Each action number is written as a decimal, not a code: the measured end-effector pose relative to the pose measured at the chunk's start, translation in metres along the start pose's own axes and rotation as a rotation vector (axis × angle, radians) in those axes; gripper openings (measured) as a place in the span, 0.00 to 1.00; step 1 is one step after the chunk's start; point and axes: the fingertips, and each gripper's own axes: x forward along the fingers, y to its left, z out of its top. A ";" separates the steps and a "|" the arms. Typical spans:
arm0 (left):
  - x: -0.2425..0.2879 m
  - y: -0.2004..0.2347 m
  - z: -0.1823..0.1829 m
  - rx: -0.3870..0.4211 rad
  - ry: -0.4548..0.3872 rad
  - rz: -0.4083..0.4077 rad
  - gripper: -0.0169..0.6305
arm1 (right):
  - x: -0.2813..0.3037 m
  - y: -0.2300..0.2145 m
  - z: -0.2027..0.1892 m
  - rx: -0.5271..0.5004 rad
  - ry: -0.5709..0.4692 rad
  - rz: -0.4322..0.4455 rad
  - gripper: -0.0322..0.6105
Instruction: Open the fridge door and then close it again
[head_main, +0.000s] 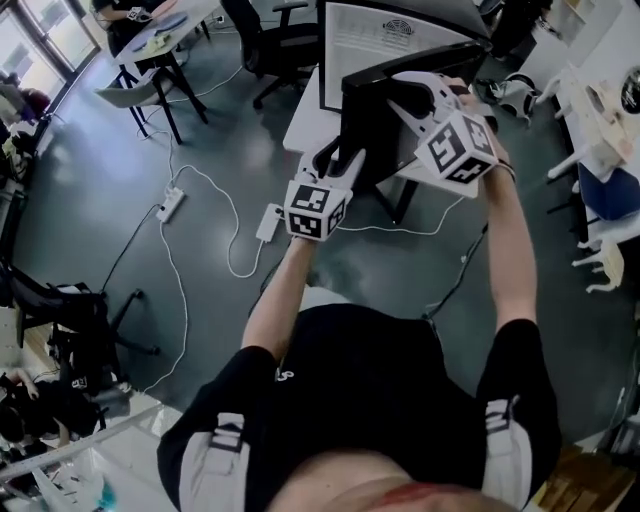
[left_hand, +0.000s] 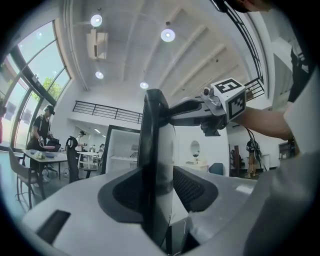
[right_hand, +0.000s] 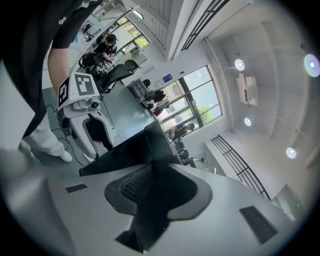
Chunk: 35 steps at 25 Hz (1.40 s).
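Between left hand-held gripper (head_main: 340, 165) jaws, right hand-held gripper (head_main: 402, 92) jaws: fridge door (head_main: 368, 112).

Your head camera is looking steeply down at the fridge door (head_main: 372, 115) and the floor (head_main: 200, 130). The camera on your left gripper (head_main: 338, 165) is looking level along its jaws, right against the door's edge; the one on your right gripper (head_main: 405, 95) is sitting equally close, rolled. All three are sharing that edge, each gripper view catching the other gripper.
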 end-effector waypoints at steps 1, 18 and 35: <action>-0.004 -0.013 -0.002 0.001 0.000 0.003 0.30 | -0.010 0.005 -0.002 -0.004 -0.007 0.000 0.17; -0.023 -0.146 -0.010 0.005 0.098 -0.138 0.25 | -0.118 0.035 -0.038 0.293 -0.032 -0.355 0.07; -0.028 -0.201 -0.001 -0.161 0.023 -0.191 0.02 | -0.202 0.146 -0.107 1.316 -0.065 -0.686 0.04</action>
